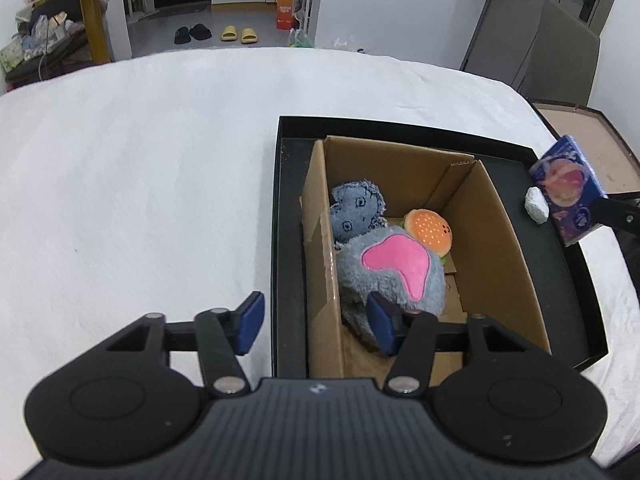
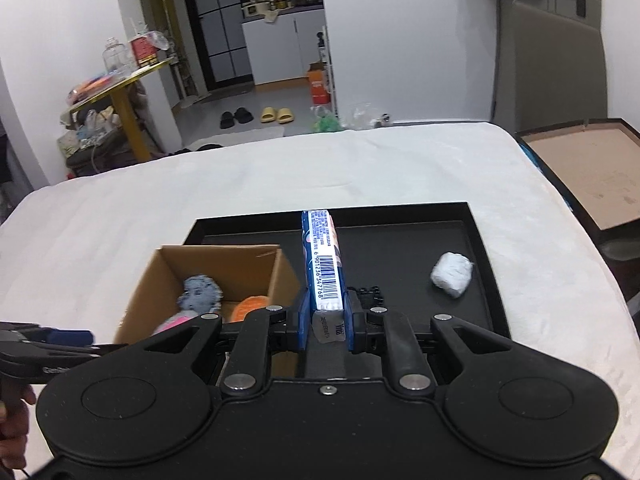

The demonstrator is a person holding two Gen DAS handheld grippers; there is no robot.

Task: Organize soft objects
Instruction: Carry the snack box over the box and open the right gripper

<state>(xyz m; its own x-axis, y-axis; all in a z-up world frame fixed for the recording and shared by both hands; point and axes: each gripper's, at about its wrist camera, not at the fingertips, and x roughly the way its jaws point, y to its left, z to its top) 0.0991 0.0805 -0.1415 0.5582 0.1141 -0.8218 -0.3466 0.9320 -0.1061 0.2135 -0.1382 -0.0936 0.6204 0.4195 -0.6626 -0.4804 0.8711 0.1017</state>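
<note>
Left wrist view: left gripper (image 1: pixel 316 322) with fingers apart, nothing pinched; the left finger is outside the cardboard box (image 1: pixel 500 240), the right finger inside it against the grey-and-pink plush (image 1: pixel 394 276). Blue-grey face plush (image 1: pixel 358 212) and burger plush (image 1: pixel 430 229) also lie in the box. The box stands in a black tray (image 1: pixel 288 208) on the white surface (image 1: pixel 140 180).

Right wrist view: right gripper (image 2: pixel 326 322) fingers closed tight on a blue tissue pack (image 2: pixel 322 256), held above the tray. A white wad (image 2: pixel 452 275) lies on the tray floor, right of the pack.
</note>
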